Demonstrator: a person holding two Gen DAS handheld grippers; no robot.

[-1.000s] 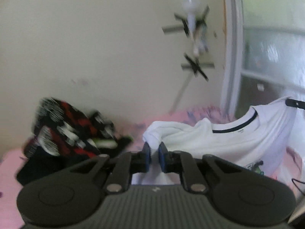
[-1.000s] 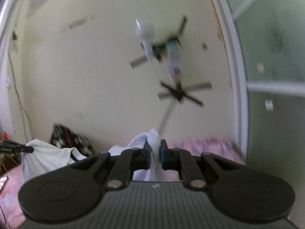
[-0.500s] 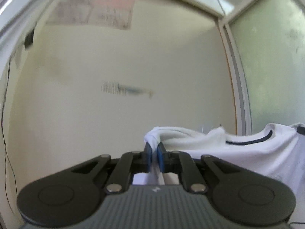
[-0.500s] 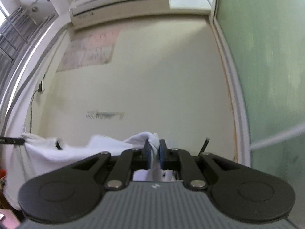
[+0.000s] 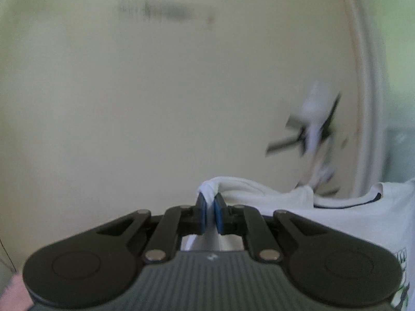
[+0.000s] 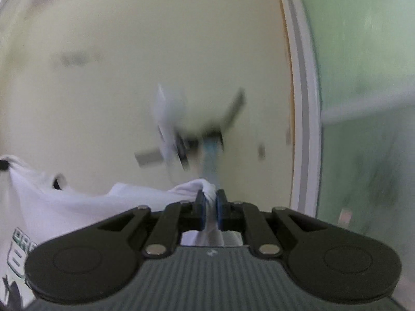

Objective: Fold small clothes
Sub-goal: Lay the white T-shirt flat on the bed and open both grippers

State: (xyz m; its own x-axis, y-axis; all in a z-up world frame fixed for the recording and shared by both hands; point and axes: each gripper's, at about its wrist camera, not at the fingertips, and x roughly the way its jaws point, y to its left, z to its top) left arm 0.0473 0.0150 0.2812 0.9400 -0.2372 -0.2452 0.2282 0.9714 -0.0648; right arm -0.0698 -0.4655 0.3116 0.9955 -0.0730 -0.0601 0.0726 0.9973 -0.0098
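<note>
The left tongs point(image 5: 210, 202) are clamped on a bunched fold of a white T-shirt point(image 5: 337, 223). The blue pads point(image 5: 201, 207) press the cloth from both sides, and a small knot of fabric sticks up just above their tips. From that pinch the shirt stretches away to the right of the left tongs, showing its dark-trimmed neckline point(image 5: 347, 205) and, lower at the right edge, part of a green printed design point(image 5: 403, 280).

The right tongs point(image 6: 210, 202) are likewise clamped on the T-shirt point(image 6: 77, 207), with cloth squeezed between the pads point(image 6: 200, 207) and a twisted strip of it hanging down behind them. From here the shirt spreads to the left of the right tongs, its far corner held up at the left edge of the view, and green and black print point(image 6: 18, 254) shows low on that side.

The shirt is thus held up in the air between the two tongs, spread across the gap.

Beyond both tongs stands a pale cream wall point(image 5: 155, 103). A blurred white and dark fixture point(image 6: 181, 140) is on it, just above and behind the right tongs, and above and to the right of the left tongs. A white frame point(image 6: 303, 103) and green panel point(image 6: 363, 77) lie to the right.
</note>
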